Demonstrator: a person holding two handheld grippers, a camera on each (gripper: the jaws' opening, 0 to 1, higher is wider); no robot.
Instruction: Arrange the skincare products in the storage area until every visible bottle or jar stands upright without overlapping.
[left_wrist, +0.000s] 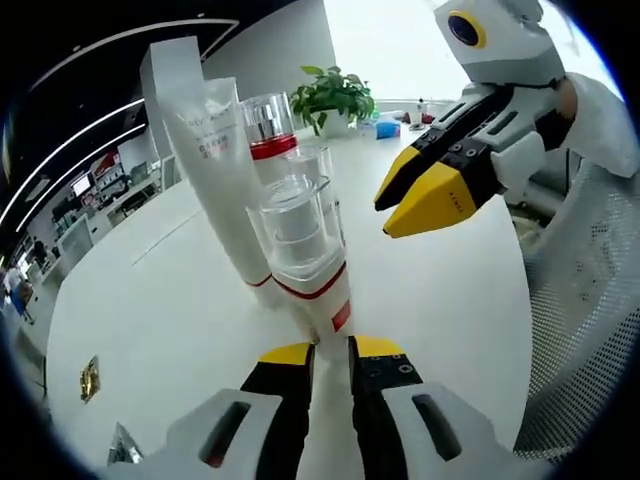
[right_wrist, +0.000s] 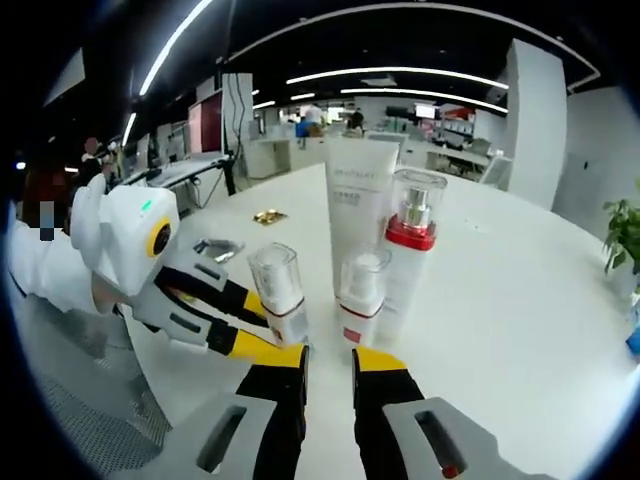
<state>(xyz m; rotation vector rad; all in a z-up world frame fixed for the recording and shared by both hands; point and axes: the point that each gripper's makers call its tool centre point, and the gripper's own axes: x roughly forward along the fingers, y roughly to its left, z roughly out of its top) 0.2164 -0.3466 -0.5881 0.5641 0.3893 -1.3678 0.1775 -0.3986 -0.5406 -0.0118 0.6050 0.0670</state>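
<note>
On the white round table (right_wrist: 520, 300), 4 containers stand upright, taken from the tall white tube (right_wrist: 360, 215): red-collared pump bottle (right_wrist: 412, 240) touching its right, short clear-capped bottle (right_wrist: 360, 300) in front, clear-capped bottle (right_wrist: 278, 295) front-left, apart.

Each tool (left_wrist: 330, 350) has a white shell, black jaws, yellow tips; the sleeve (left_wrist: 610, 120) is white.

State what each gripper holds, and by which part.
Right gripper holds nothing. Left gripper has its tips at the clear-capped bottle's base; a grip cannot be confirmed.
</note>
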